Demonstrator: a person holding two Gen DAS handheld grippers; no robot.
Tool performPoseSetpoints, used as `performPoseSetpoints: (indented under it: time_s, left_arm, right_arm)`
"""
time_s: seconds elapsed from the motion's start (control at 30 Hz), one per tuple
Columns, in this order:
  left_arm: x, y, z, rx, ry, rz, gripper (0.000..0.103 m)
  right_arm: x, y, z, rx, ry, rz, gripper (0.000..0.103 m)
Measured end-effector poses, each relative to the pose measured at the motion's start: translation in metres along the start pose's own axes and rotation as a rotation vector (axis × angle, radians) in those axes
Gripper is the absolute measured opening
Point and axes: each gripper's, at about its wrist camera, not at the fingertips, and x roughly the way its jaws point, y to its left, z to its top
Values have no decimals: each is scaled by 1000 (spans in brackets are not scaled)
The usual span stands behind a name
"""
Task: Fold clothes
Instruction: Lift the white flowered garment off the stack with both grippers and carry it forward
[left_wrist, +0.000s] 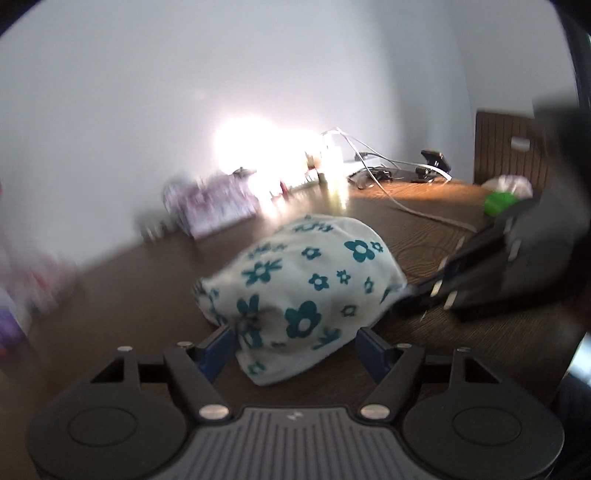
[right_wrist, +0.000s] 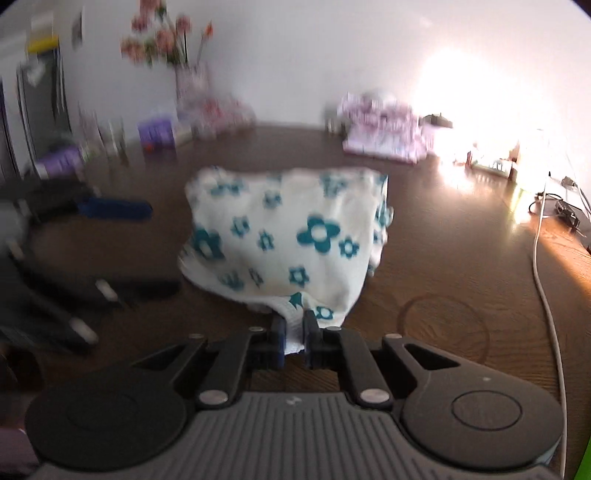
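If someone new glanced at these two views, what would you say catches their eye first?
The white cloth with teal flowers, bunched mid-table, stands out first. The right gripper is shut on its near edge, while the left gripper stands open around another part. Behind, a glaring light washes out the wall.
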Motion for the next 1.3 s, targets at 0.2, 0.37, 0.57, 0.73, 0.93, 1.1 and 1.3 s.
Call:
performPoseSetpoints:
  time_s: [0.2, 0.37, 0.57, 0.73, 0.93, 1.1, 1.3]
  left_arm:
    - [-15, -52, -12, 115, -52, 166, 74]
    - [-24, -72, -24, 148, -45, 302, 74]
    - [-32, -72, -24, 139, -20, 333, 74]
    - [-41, -72, -22, 112, -16, 296, 72]
    - [-37, -85, -11, 15, -76, 130, 77]
    - [-16, -72, -21, -27, -14, 222, 74]
    - [-10, -39, -26, -180, 47, 326, 63]
  right_arm:
    - [-66, 6, 7, 42, -129, 105, 8]
    - [-102, 13, 6, 6, -173, 129, 8]
    - [-121, 19, 2, -23, -226, 108, 8]
    - [-124, 14, 1, -5, -247, 132, 8]
    - [-120, 18, 4, -25, -253, 147, 8]
    - [-123, 24, 7, -24, -269, 120, 8]
    - [-124, 23, 10, -30, -275, 68, 8]
